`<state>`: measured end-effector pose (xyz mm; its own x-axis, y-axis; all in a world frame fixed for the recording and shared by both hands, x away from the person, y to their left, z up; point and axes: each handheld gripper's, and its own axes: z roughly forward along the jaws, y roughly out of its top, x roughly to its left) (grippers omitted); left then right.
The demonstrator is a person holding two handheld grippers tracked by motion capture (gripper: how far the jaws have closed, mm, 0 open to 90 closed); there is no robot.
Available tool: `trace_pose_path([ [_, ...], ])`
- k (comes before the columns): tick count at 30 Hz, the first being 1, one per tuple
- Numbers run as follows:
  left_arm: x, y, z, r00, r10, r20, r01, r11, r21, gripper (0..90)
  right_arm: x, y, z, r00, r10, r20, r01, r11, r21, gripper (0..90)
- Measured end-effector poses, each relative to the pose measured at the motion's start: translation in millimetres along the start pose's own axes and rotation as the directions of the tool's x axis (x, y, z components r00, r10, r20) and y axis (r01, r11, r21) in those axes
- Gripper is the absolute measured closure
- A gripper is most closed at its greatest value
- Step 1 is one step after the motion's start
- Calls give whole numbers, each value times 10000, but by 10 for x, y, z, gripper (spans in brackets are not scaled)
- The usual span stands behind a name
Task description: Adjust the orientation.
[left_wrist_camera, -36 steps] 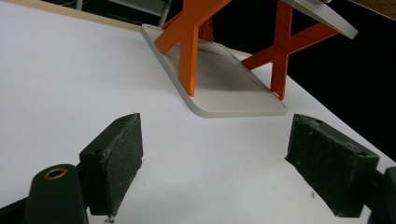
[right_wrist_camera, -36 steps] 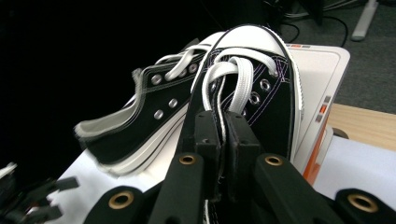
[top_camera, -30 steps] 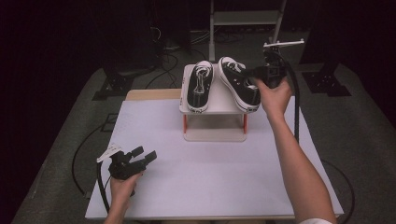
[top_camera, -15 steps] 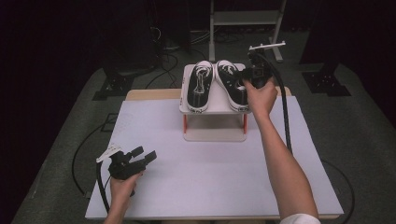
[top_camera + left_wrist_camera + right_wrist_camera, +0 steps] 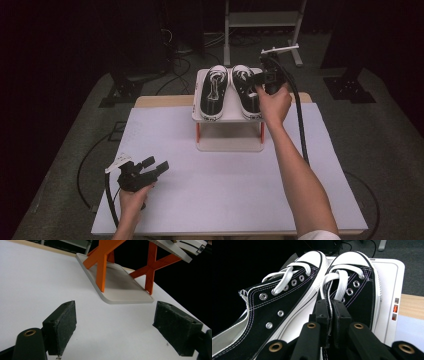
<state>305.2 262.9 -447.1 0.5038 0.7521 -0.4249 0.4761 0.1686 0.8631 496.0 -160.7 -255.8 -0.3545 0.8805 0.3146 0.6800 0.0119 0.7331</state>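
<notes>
I hold my left gripper (image 5: 156, 167) well in front of the white shelf stand with orange legs (image 5: 229, 111), low over the white table sheet (image 5: 225, 195), jaws wide apart with nothing between them. On that stand, my right gripper (image 5: 331, 311) pinches the collar edge of the right black canvas sneaker with white laces (image 5: 355, 287), beside its twin (image 5: 284, 297).

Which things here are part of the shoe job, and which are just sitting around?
Part of the job:
- right sneaker, its side pinched by the shut right gripper
- left sneaker, close beside it
- white shoe stand with orange legs, carrying both sneakers

Just around:
- left gripper, open, holding nothing, low over the white table
- metal rack behind the table
- cables on the floor
</notes>
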Motion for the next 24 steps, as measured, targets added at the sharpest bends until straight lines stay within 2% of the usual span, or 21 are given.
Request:
trace_pose_path([
  [12, -17, 4, 26, 10000, 38, 85, -39, 10000, 18, 178, 39, -18, 5, 9997, -123, 210, 124, 9999, -8, 831],
  [16, -6, 9, 12, 10000, 56, 48, -56, 10000, 29, 178, 5, -32, 1, 9999, -166, -43, 166, 9999, -21, 809],
  [21, 4, 4, -2, 10000, 67, 38, -67, 10000, 30, 178, -7, -46, -61, 9987, -247, -436, 228, 9988, -429, 748],
  [23, 10, 6, -21, 9999, 121, 20, -122, 9999, 4, 178, -19, -64, -131, 9948, -231, -988, 166, 9977, -660, 682],
  [24, 13, 5, -28, 9999, 106, 5, -106, 9999, 8, 178, -19, -64, -131, 9948, -231, -988, 166, 9977, -660, 682],
])
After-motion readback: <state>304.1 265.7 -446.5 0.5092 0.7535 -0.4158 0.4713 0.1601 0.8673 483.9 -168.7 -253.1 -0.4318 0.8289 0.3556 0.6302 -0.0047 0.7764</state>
